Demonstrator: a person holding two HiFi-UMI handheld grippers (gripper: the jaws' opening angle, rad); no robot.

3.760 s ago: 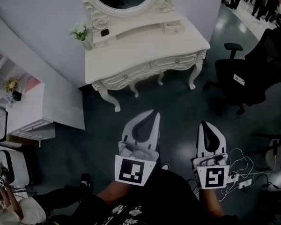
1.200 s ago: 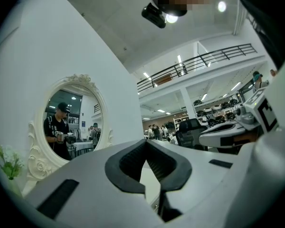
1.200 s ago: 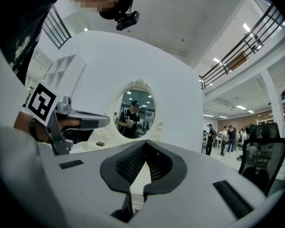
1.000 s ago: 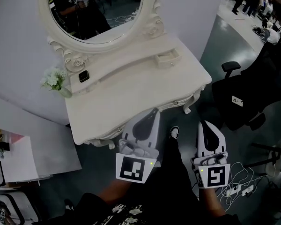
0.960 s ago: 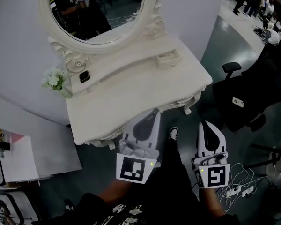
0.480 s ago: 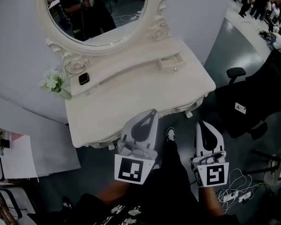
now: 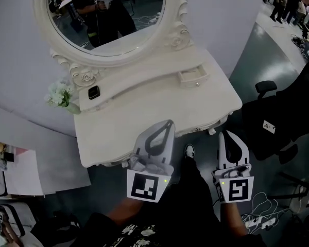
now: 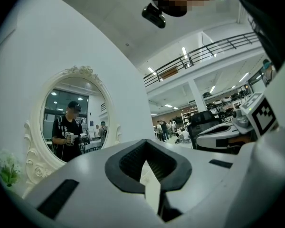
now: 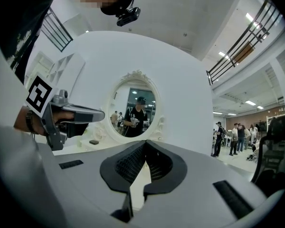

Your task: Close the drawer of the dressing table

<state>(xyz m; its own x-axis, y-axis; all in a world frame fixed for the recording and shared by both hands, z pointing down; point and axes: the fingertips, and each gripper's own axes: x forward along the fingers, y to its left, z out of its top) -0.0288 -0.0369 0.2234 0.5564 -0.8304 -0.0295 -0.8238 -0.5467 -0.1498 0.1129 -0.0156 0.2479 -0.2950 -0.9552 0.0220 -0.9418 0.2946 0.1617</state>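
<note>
The white dressing table [image 7: 144, 109] stands against the wall under its oval mirror [image 7: 103, 14]. On its raised back shelf, at the right, a small drawer [image 7: 193, 77] is pulled out. My left gripper [image 7: 168, 122] is shut and empty, its tip over the table's front edge. My right gripper [image 7: 223, 134] is also shut and empty, above the floor just off the table's front right corner. Both point level at the table, well short of the drawer. The left gripper [image 8: 145, 140] faces the mirror [image 8: 71, 122]. The right gripper [image 9: 145, 142] sees the mirror [image 9: 135, 110] too.
White flowers [image 7: 59, 94] and a small black object [image 7: 93, 92] sit at the shelf's left end. A black office chair [image 7: 278, 122] stands right of the table. A white cabinet [image 7: 20, 171] is at the left. Cables [image 7: 257, 215] lie on the floor. People [image 7: 288, 4] stand far right.
Both grippers have advanced towards the dressing table and stayed shut. The table and mirror now sit nearer in the head view, and the left tip overlaps the table's front edge.
</note>
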